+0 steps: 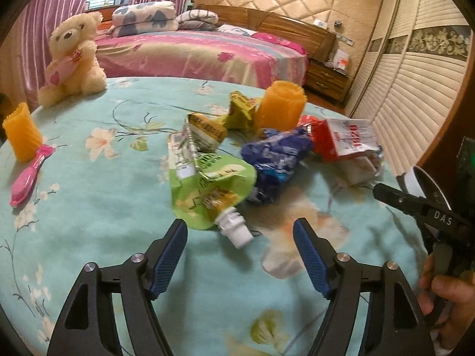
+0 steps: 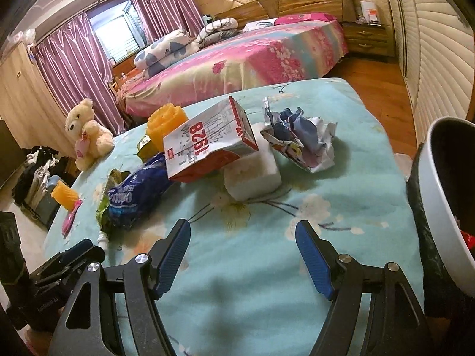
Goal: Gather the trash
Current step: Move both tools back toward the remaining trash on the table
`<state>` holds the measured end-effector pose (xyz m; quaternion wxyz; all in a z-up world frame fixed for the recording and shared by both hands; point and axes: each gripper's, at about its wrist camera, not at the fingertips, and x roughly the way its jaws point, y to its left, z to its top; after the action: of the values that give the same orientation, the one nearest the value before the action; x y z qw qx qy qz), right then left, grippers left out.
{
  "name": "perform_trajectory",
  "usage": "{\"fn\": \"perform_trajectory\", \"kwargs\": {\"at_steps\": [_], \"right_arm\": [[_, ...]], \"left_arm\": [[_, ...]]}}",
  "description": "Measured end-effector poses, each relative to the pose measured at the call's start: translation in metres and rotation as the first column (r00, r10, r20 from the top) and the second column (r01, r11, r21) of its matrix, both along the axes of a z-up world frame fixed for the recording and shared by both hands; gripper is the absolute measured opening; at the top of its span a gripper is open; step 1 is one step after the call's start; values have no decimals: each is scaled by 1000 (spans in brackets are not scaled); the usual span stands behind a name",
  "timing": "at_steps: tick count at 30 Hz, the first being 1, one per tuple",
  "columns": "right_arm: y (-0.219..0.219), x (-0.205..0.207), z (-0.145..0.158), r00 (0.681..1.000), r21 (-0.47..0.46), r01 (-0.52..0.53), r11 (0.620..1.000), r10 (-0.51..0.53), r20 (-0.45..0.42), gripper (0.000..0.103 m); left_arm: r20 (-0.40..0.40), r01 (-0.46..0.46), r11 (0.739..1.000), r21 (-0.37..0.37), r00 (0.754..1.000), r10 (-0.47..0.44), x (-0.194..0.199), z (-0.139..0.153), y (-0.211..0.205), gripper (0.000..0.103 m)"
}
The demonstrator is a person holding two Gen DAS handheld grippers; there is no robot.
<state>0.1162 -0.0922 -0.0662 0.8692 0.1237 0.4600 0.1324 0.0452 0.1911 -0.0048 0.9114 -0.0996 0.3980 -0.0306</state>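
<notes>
Left wrist view: my left gripper [image 1: 240, 231] stands wide open and holds nothing. The green spout pouch [image 1: 207, 190] lies just beyond the fingertips at 12 o'clock, its white spout [image 1: 234, 228] pointing into the gap, untouched. The blue wrapper [image 1: 273, 160] lies at 1 o'clock. Right wrist view: my right gripper [image 2: 242, 231] is likewise wide open and empty over the floral cloth [image 2: 341, 178]. The red-and-white carton [image 2: 207, 145] lies at 11 o'clock, well apart; the crumpled paper [image 2: 299, 139] at 1 o'clock.

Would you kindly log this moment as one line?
left gripper: open, over green pouch | right gripper: open, empty | trash on table | bin: right
</notes>
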Motion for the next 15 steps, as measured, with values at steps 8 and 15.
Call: {"fn": "perform_trajectory", "kwargs": {"at_steps": [8,15], "right_arm": [[3,26,-7,1000,-18,0,1000,0,-14,75],[8,47,-15,999,-50,-2,999,1,-32,75]], "left_arm": [[-23,-30,999,30,999,30,32,-3,5,75],[-66,-22,996,82,997,28,50,-11,0,73]]}}
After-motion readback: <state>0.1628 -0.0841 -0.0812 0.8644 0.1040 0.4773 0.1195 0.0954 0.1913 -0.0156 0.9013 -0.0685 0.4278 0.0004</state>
